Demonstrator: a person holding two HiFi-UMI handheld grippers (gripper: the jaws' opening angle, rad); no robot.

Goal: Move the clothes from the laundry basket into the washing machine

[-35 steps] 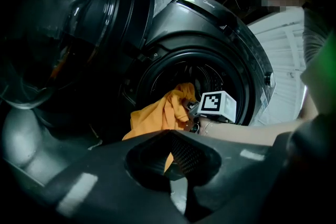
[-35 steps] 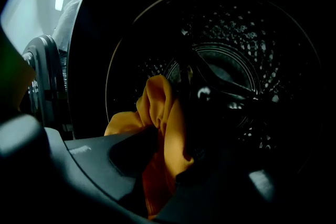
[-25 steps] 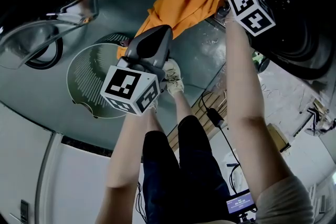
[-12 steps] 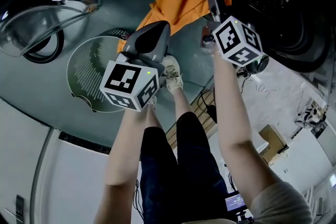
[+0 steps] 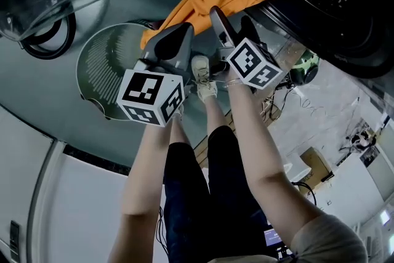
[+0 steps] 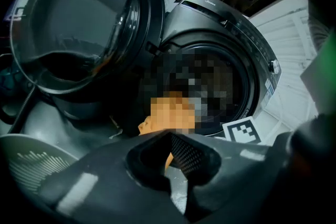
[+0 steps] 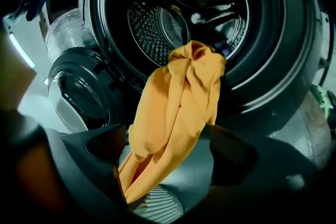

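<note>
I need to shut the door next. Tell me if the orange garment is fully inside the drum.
Partly out. The garment has its top in the drum; the rest hangs down outside.

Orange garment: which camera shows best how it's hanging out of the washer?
Right gripper view: the orange garment shows nearly whole, draped out of the drum. Head view crops its top; left gripper view shows only a sliver.

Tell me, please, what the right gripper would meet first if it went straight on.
Probably the orange garment hanging from the washing machine drum: it shows just ahead between the jaws of the right gripper, which have just been opening and grip nothing; depth is unclear.
</note>
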